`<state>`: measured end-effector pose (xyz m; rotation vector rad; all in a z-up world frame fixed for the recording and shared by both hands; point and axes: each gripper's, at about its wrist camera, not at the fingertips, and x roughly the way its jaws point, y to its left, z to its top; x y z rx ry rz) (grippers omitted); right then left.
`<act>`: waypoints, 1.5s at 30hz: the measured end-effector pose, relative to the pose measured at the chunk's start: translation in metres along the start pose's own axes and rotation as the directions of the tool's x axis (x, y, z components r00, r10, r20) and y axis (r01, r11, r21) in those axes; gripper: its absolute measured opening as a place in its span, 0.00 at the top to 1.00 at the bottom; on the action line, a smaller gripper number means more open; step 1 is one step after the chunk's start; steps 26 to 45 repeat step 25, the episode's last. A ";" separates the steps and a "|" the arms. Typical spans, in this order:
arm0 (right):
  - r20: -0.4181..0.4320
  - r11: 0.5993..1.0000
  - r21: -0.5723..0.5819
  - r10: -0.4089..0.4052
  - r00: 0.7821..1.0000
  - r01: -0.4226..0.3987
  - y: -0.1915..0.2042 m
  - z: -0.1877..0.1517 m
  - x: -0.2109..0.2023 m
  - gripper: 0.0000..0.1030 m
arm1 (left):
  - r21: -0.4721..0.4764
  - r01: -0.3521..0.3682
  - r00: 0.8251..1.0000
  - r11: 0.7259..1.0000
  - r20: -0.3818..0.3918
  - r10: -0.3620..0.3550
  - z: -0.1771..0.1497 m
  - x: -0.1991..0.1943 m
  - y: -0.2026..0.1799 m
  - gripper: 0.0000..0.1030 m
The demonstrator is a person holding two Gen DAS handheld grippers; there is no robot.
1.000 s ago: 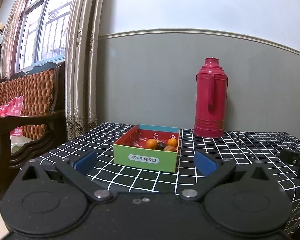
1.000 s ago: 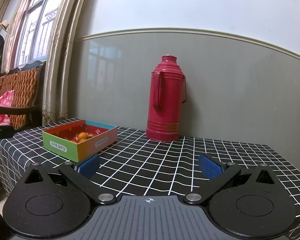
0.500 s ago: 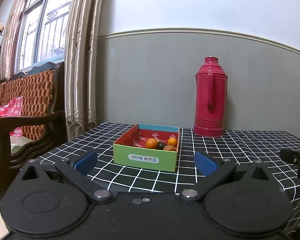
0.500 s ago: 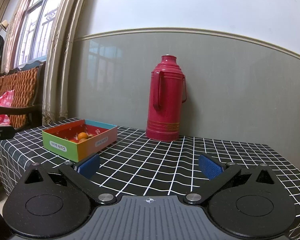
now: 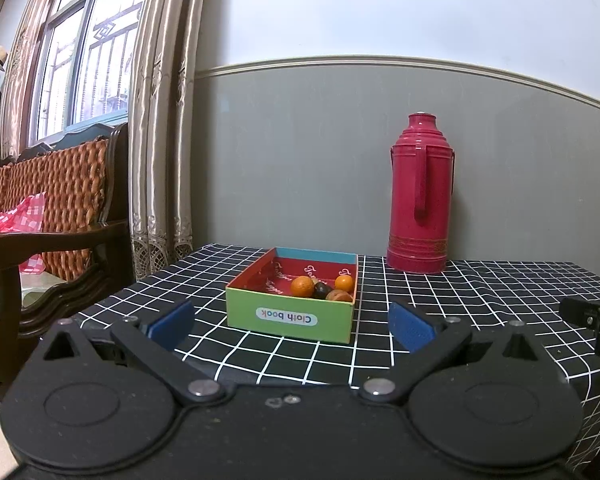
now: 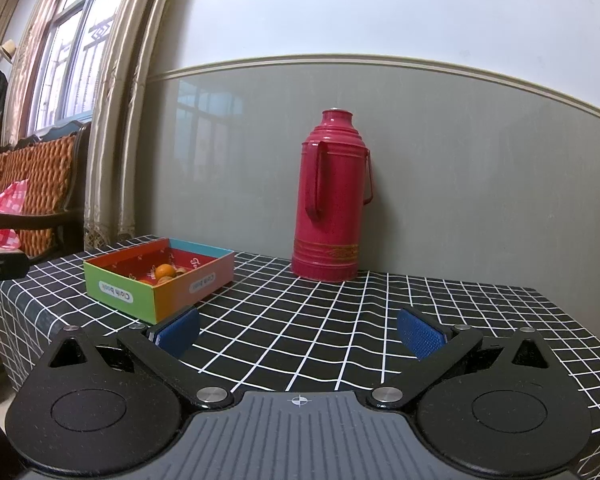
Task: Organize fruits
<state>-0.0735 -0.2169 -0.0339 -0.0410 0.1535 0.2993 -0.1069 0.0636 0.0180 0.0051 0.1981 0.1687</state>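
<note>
Here, both grippers' jaws wide apart, empty; fruit box (image 5: pixel 290 312) labelled "Cloth book".

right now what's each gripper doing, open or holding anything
Left gripper: open, holding nothing, pointed at the box of fruit.
Right gripper: open, holding nothing, above the checked tablecloth.

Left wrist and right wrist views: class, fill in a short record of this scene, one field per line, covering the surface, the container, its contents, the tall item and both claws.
surface: table under a black checked cloth
container: open cardboard box, labelled "Cloth book"
contents: two orange fruits, a dark fruit, a brown one
tall item: red thermos, upright by the wall, apart from the box
left claw: open, empty, facing the box
right claw: open, empty, above the cloth
</note>
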 end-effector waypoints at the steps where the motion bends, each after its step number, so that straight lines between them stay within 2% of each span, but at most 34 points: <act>1: 0.000 1.000 0.000 0.000 1.000 0.000 0.000 0.000 0.000 0.00 | 0.000 -0.001 1.000 1.000 0.000 0.001 0.000 0.000 0.000 0.06; 17: -0.001 1.000 0.004 -0.001 1.000 0.001 -0.002 -0.001 0.000 0.00 | 0.018 0.011 1.000 1.000 0.010 -0.011 0.000 -0.003 -0.002 0.06; 23: -0.002 1.000 0.005 -0.001 1.000 0.001 -0.002 -0.001 0.000 0.00 | 0.041 0.015 0.999 0.999 0.039 -0.016 0.000 -0.007 -0.004 0.06; 45: -0.002 1.000 0.005 -0.002 1.000 0.002 -0.003 -0.001 0.000 0.00 | 0.049 0.021 0.999 0.999 0.038 -0.023 0.000 -0.007 -0.005 0.06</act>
